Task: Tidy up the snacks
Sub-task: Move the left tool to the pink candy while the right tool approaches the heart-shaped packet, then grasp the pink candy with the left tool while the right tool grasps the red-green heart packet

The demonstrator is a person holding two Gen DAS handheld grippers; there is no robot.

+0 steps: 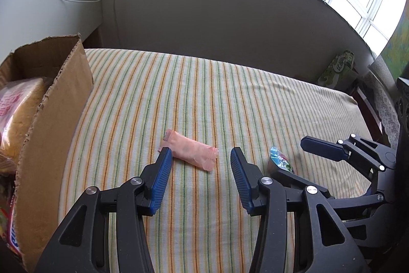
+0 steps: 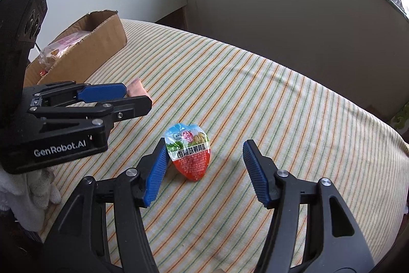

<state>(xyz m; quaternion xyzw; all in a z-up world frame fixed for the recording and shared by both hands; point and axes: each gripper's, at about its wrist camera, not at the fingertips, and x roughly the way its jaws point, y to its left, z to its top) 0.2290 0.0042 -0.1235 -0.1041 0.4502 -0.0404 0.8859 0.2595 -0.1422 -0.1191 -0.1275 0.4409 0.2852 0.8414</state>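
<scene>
Striped bed cover mostly bare, wall along far edge; cardboard box at left edge holds bagged snacks. Left gripper fingers spread, pink packet lying between tips. Right gripper fingers spread, egg snack pouch against left finger, unpinched

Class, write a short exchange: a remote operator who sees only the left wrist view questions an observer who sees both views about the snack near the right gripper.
Operator: A packet is half hidden behind the left gripper. What is it?
Observer: A snack packet, blue-green on top, red below, with Chinese print.
Operator: Is the right gripper holding it?
Observer: No. The right gripper is open. The packet lies on the striped cloth close to one finger, with the other pad well clear.
</scene>
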